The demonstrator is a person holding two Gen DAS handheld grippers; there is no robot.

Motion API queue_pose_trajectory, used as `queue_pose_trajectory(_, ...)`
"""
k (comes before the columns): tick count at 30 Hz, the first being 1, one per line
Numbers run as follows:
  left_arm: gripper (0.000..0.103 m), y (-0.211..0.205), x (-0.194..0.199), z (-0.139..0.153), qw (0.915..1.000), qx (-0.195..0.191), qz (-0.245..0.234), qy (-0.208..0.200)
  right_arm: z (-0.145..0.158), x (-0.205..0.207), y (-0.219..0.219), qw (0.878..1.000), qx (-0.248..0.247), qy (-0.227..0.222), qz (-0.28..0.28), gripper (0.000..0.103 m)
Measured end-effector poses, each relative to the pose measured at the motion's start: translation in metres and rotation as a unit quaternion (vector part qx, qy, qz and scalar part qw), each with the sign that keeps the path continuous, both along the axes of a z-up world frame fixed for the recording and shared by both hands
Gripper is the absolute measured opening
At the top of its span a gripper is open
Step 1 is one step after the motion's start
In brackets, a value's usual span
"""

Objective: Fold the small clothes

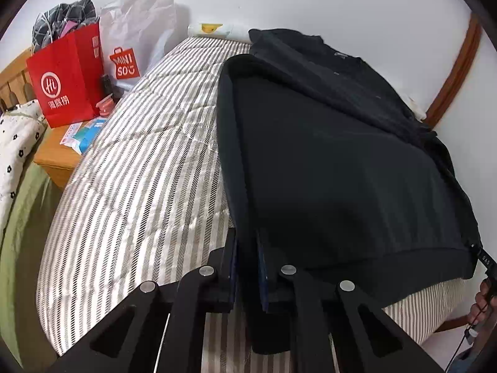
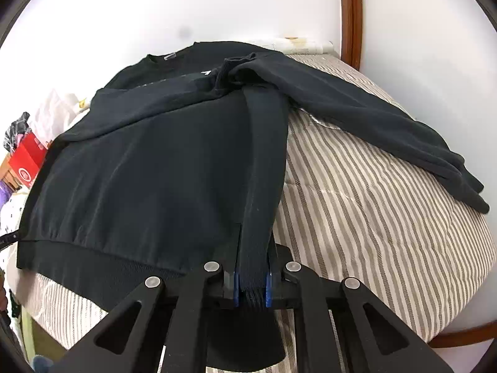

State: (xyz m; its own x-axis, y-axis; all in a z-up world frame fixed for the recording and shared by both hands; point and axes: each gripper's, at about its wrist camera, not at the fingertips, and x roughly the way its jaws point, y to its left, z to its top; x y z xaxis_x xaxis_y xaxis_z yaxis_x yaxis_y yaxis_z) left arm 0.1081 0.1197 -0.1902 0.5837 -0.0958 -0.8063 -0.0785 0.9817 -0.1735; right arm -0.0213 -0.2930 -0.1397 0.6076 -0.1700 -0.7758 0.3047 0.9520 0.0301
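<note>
Gripping the sweater (image 1: 326, 161) at its near hem, both tools are closed on cloth: the left gripper (image 1: 247, 267) is pinching the hem's left corner, the right gripper (image 2: 253, 279) the right corner. The garment is lying on the striped bed (image 1: 139, 155), its long axis running from the frames' lower edge up toward the collar (image 2: 169, 57), directly ahead of both tools, equally near each.

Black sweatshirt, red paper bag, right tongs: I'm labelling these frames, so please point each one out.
Black sweatshirt (image 2: 149, 168): right wrist view, on the front body panel.
Red paper bag (image 1: 66, 74): left wrist view, on its printed front face.
Right tongs (image 2: 252, 289): right wrist view, between the blue pads gripping the hem.
</note>
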Motion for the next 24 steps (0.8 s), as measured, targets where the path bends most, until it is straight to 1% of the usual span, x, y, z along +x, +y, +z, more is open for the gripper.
queue_pose_trajectory(3,0.011,-0.003,-0.016,0.006,1.0,0.005,-0.007,-0.005,0.004,-0.012,0.002,1.0,-0.001,-0.001,0.004,0.01)
queue_pose_trajectory(8,0.011,-0.005,-0.048,0.006,0.9999,-0.014,-0.009,0.002,0.01,-0.028,0.006,1.0,0.003,-0.002,0.005,0.01)
queue_pose_trajectory(11,0.011,-0.008,-0.07,0.003,0.9998,-0.012,-0.013,0.005,0.012,-0.04,0.008,1.0,0.005,-0.001,0.008,0.01)
queue_pose_trajectory(13,0.011,-0.007,-0.076,0.002,0.9998,-0.012,-0.017,0.008,0.012,-0.045,0.012,1.0,0.001,0.003,0.013,0.01)
queue_pose_trajectory(15,0.012,-0.008,-0.076,0.003,0.9997,-0.008,-0.022,0.005,0.011,-0.043,0.017,1.0,-0.016,0.013,0.018,0.011)
queue_pose_trajectory(16,0.014,-0.008,-0.074,0.003,0.9996,-0.009,-0.024,0.007,0.011,-0.039,0.018,0.999,-0.022,0.017,0.02,0.014)
queue_pose_trajectory(18,0.015,-0.009,-0.071,0.006,0.9995,-0.014,-0.024,0.011,0.014,-0.031,0.02,0.999,-0.037,0.025,0.017,0.026)
queue_pose_trajectory(19,0.015,-0.009,-0.07,0.009,0.9995,-0.017,-0.024,0.01,0.022,-0.026,0.021,0.999,-0.047,0.02,0.011,0.037)
queue_pose_trajectory(20,0.017,-0.01,-0.067,0.013,0.9996,-0.015,-0.024,0.005,0.022,-0.026,0.021,0.999,-0.047,0.02,0.011,0.042)
queue_pose_trajectory(21,0.02,-0.01,-0.065,0.017,0.9998,-0.004,-0.021,-0.001,0.03,-0.024,0.024,0.998,-0.056,0.005,0.01,0.043)
queue_pose_trajectory(23,0.034,-0.01,-0.057,0.024,0.9997,0.01,-0.018,-0.01,0.042,-0.014,0.027,0.998,-0.064,-0.009,0.013,0.045)
queue_pose_trajectory(24,0.038,-0.01,-0.053,0.029,0.9997,0.014,-0.016,-0.015,0.049,-0.005,0.03,0.997,-0.067,-0.014,0.02,0.045)
